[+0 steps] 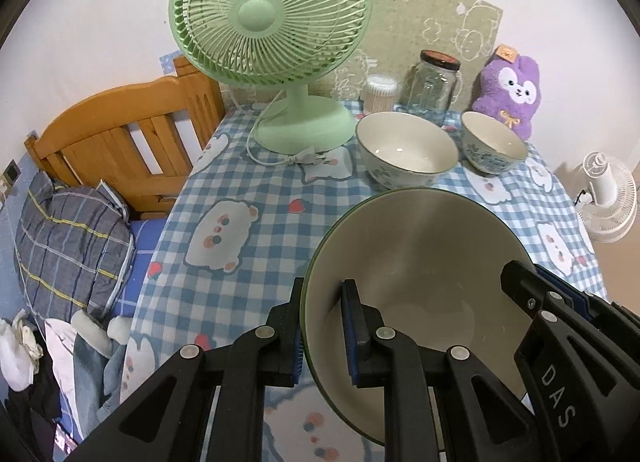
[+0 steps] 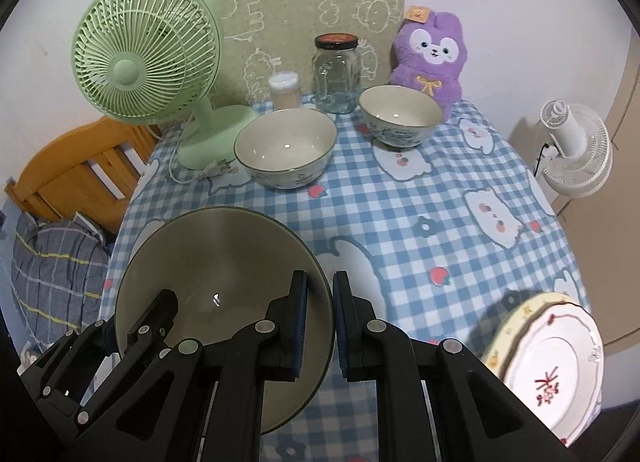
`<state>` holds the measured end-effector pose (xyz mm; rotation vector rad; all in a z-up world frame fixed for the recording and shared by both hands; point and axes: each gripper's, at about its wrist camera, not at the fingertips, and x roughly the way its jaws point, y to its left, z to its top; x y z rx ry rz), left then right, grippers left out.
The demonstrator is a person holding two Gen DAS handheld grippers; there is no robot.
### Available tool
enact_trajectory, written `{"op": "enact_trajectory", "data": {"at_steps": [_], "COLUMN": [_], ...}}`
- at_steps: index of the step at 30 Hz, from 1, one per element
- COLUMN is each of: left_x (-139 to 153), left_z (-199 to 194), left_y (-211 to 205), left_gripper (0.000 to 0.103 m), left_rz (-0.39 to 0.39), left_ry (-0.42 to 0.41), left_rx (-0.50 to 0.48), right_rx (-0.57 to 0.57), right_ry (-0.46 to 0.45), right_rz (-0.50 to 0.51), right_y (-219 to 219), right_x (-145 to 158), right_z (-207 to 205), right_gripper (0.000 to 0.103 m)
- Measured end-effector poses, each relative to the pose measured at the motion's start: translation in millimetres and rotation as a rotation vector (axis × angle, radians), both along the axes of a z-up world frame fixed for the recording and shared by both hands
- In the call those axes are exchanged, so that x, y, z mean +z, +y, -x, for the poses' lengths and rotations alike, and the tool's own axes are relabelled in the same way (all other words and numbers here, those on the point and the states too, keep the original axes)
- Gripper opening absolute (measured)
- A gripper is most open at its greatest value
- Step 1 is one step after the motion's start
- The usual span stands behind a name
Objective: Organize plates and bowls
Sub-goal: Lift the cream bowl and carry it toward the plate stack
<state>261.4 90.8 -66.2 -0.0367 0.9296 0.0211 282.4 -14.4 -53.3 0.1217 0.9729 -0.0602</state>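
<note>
while both clamp its rim, large bowl hangs between left hand-held gripper and right hand-held gripper.

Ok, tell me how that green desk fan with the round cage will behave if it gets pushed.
The green desk fan probably tips readily: its big cage sits high on a thin neck. It looks like light plastic, so it may slide on the checked tablecloth. Its loose cord could drag.

Left view: sits on the left tongs, looks down and forward, very near the big bowl.
Right view: sits on the right tongs, looks the same way.
Both see: big bowl, bench, green fan.
</note>
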Motion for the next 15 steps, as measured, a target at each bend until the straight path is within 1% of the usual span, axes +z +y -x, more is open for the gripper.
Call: {"op": "enact_trajectory", "data": {"at_steps": [8,15], "left_x": [3.7,-4.2], "left_z": [27.0,54.0], "left_y": [-25.3,-47.4], "left_gripper": [0.014,0.014], "left_rz": [0.007,0.021], "left_ry": [-0.007,0.004], "left_rx": [0.018,0.032], "right_rx": [0.017,0.033], "right_ry": [-0.003,0.014], "right_rz": [0.009,0.019], "right_y": [-27.5,-49.6], "right_x": [3.6,-5.2], "right_z": [28.2,55.3], "right_gripper": [0.016,0.016]}}
